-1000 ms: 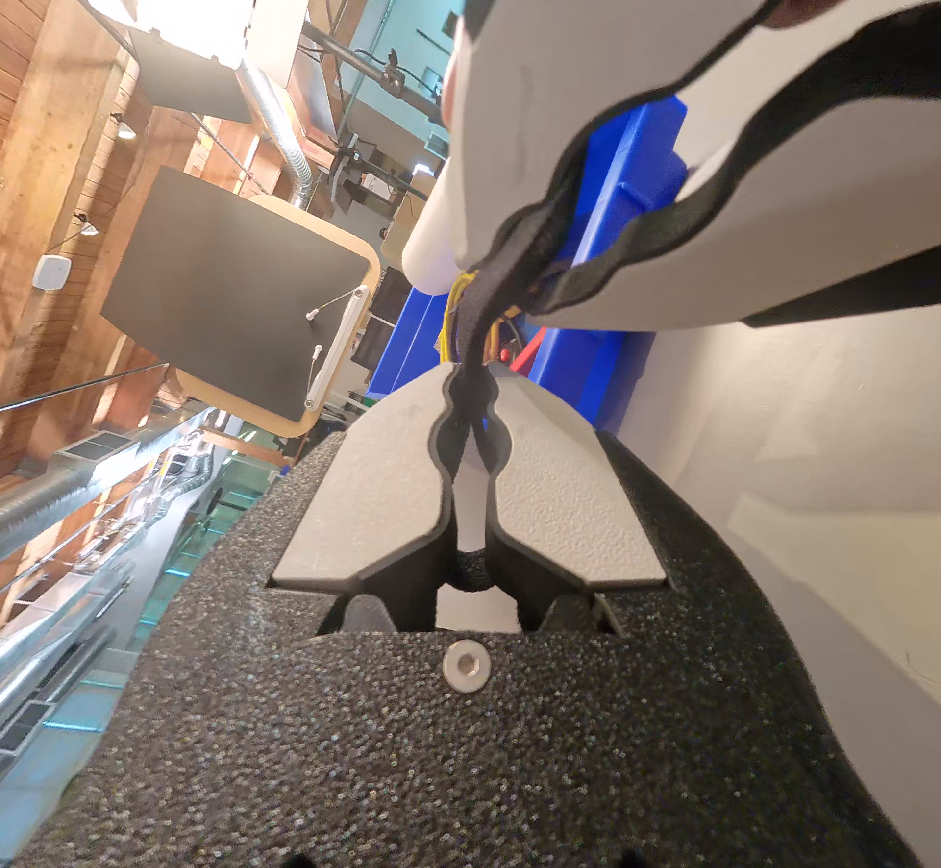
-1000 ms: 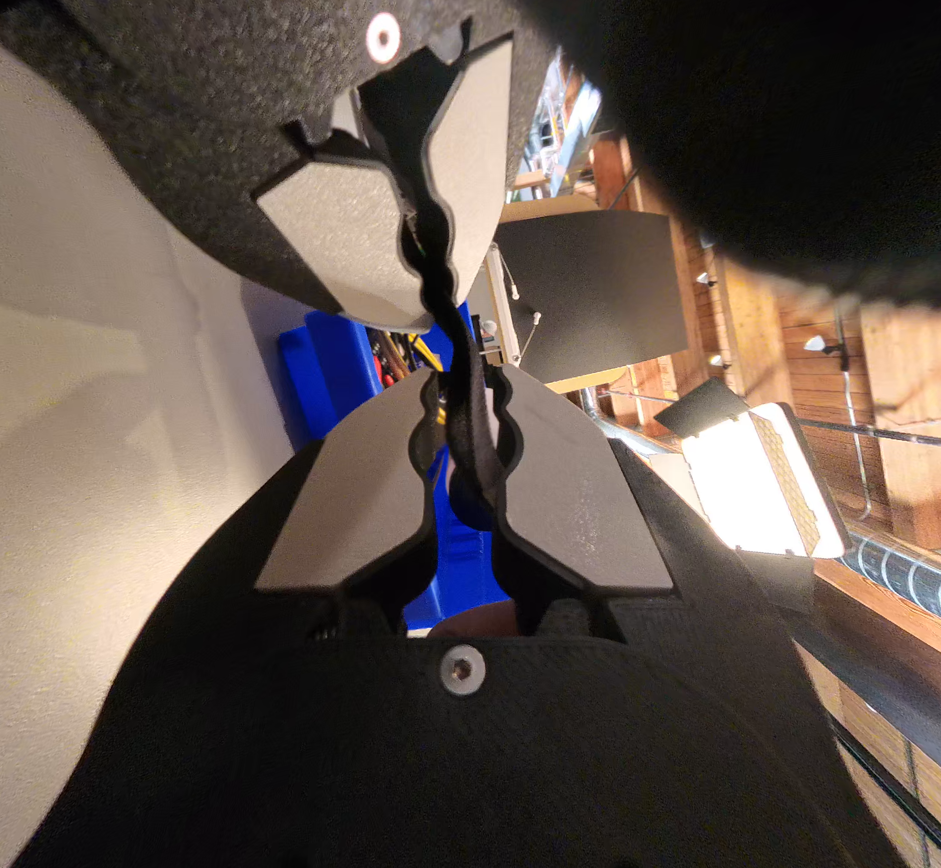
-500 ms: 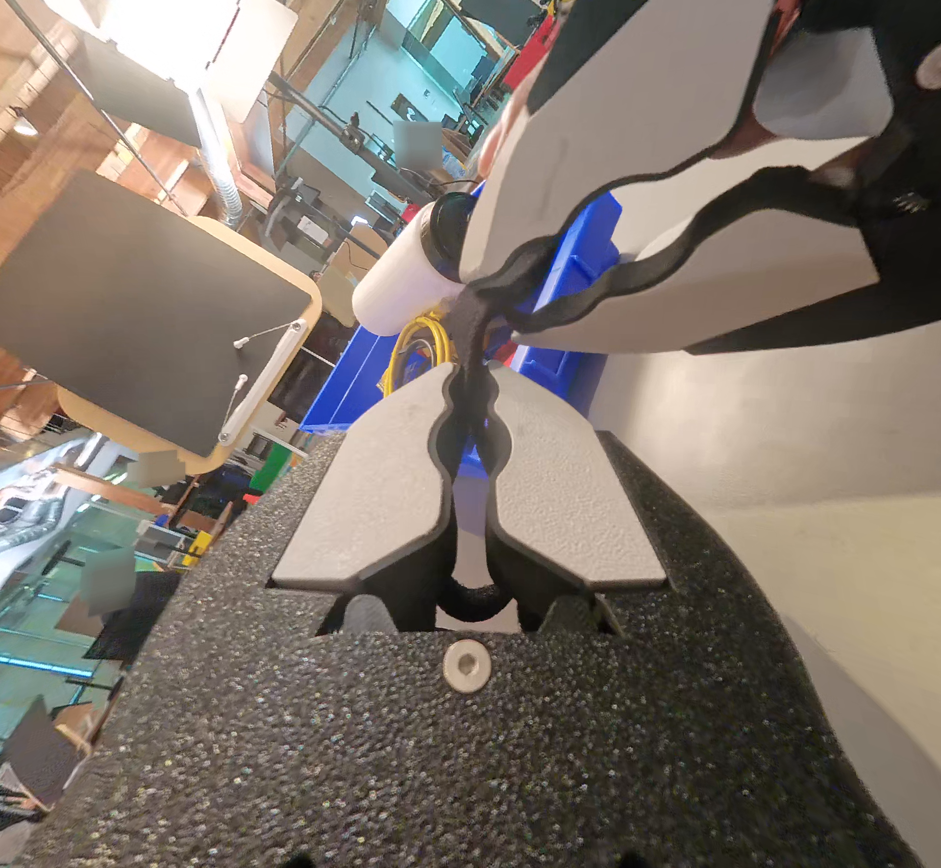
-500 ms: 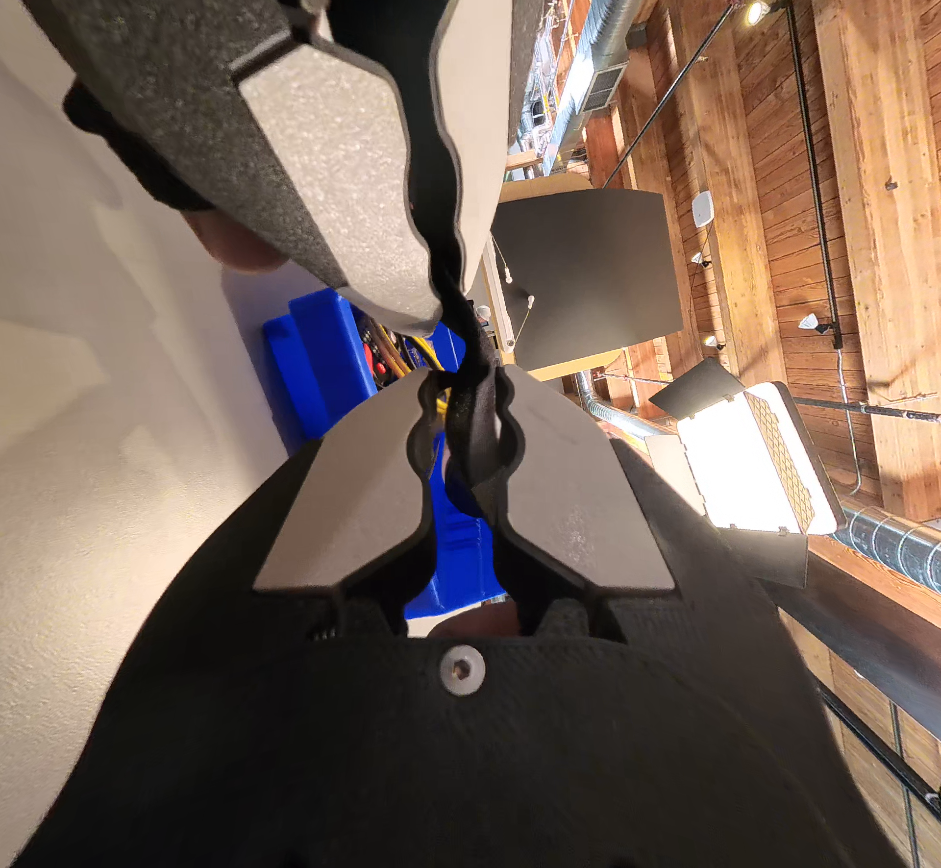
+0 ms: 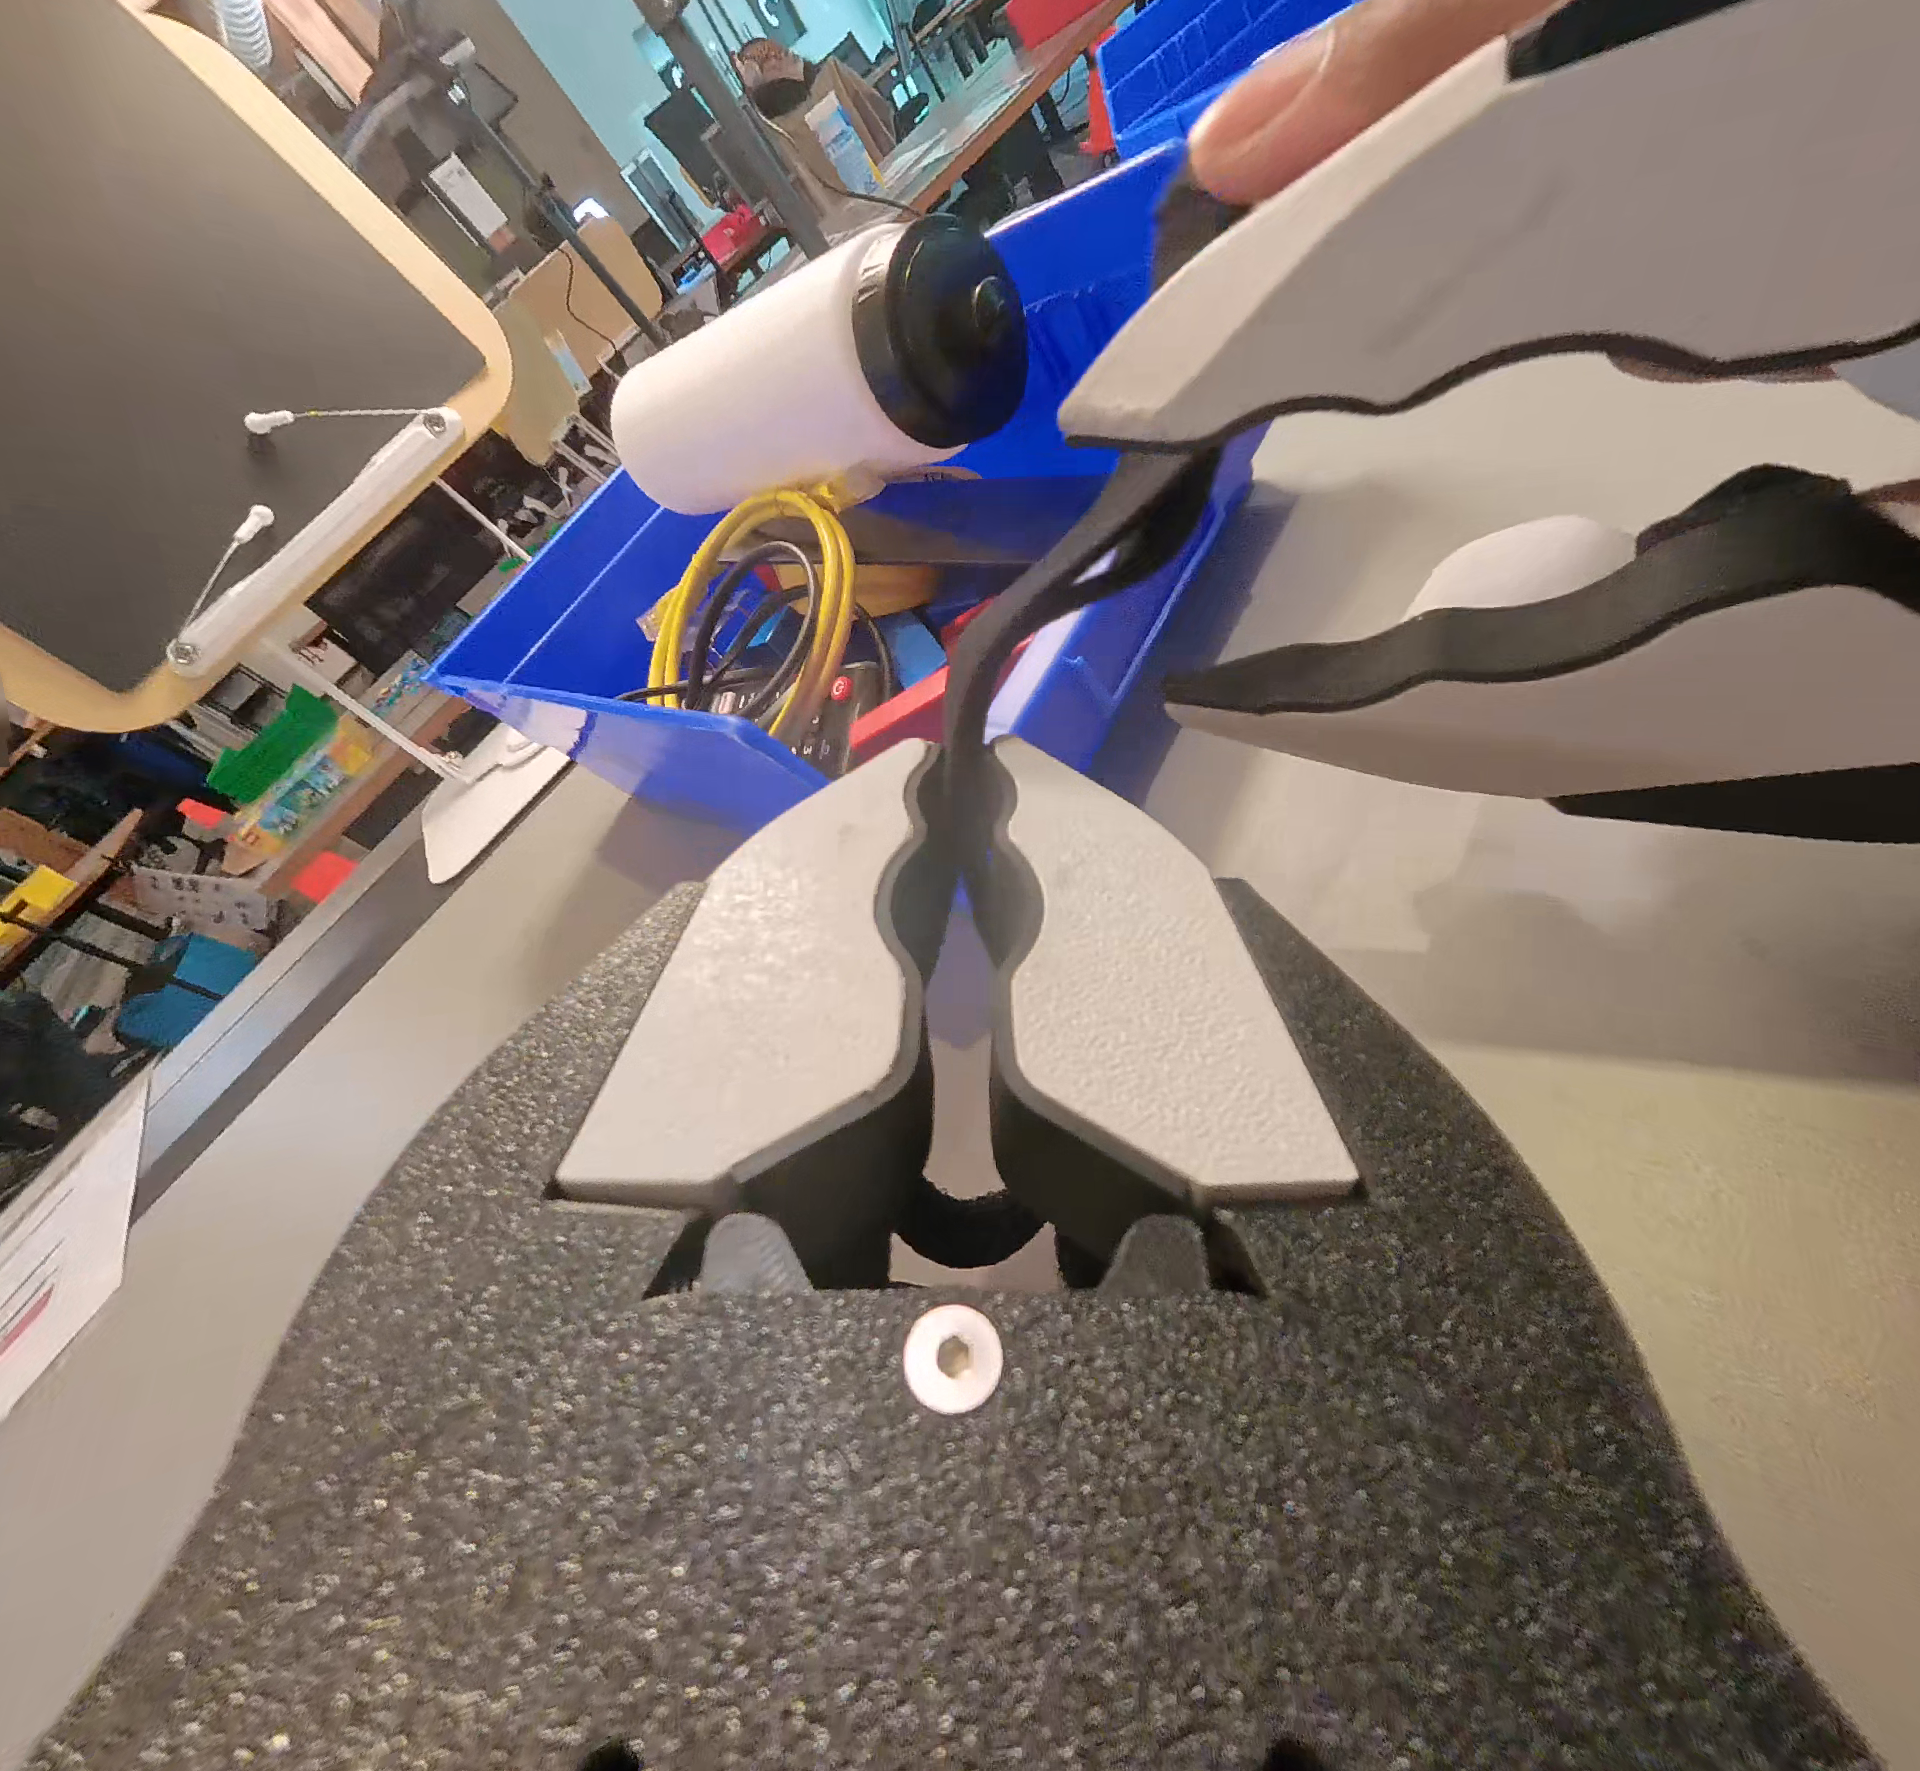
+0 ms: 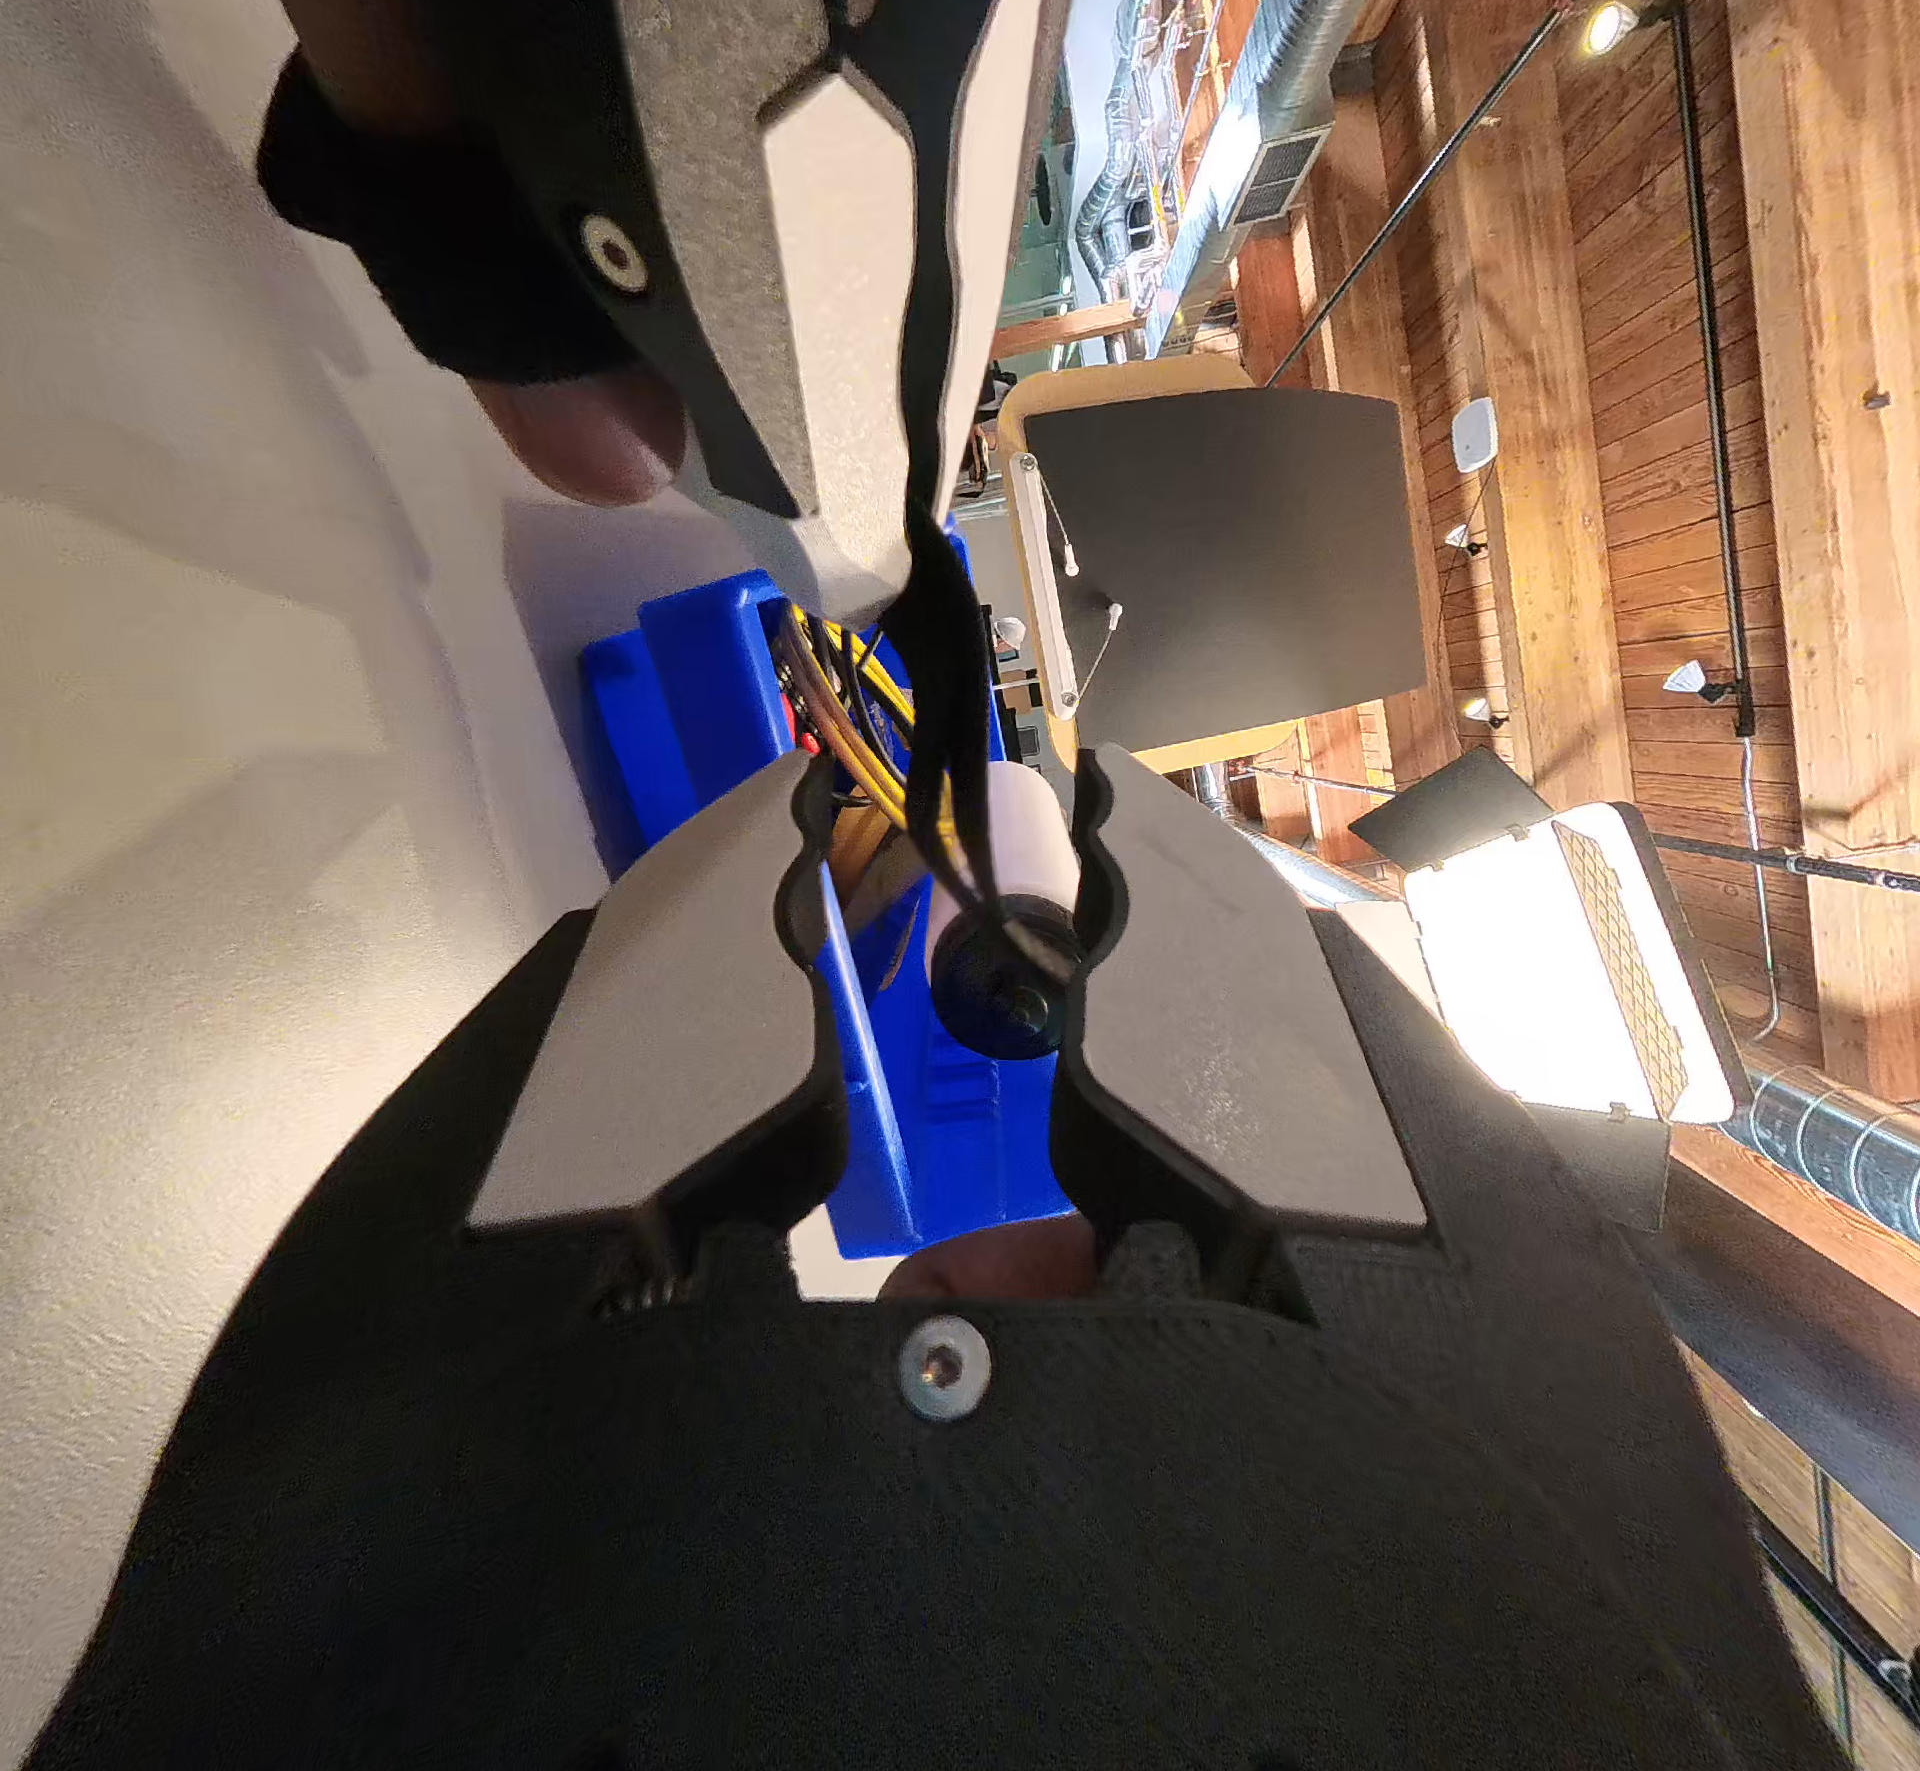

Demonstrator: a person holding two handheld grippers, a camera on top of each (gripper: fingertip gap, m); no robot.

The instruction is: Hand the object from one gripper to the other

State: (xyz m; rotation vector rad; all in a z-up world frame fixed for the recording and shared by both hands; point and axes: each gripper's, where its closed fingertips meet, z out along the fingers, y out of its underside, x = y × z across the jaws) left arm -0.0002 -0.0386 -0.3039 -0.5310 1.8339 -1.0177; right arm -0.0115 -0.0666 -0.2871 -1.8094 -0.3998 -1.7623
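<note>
The object is a thin black strap (image 5: pixel 1039 599). My left gripper (image 5: pixel 961 755) is shut on its lower end, and a loop of it shows behind the fingers. The strap runs up into the right gripper (image 5: pixel 1122 558), whose jaws stand apart around it. In the right wrist view, my right gripper (image 6: pixel 945 765) is open and the strap (image 6: pixel 940 641) hangs loose between its fingers. The left gripper (image 6: pixel 914 568) comes in from the top, pinching the strap's other end. Both grippers are held above the table, tip to tip.
A blue bin (image 5: pixel 623 713) stands on the pale table (image 5: pixel 1558 1150) just behind the grippers, holding a white bottle (image 5: pixel 748 381) with a black cap and yellow cable (image 5: pixel 769 578). A black wood-edged panel (image 5: pixel 156 319) is at left. A bright light panel (image 6: pixel 1538 973) shows in the right wrist view. My left and right fingertips are right by each other.
My right gripper has opened and let go of the strap, which it gripped before. The left gripper stays shut on it. Both views have tilted and the grippers have drawn slightly apart.
</note>
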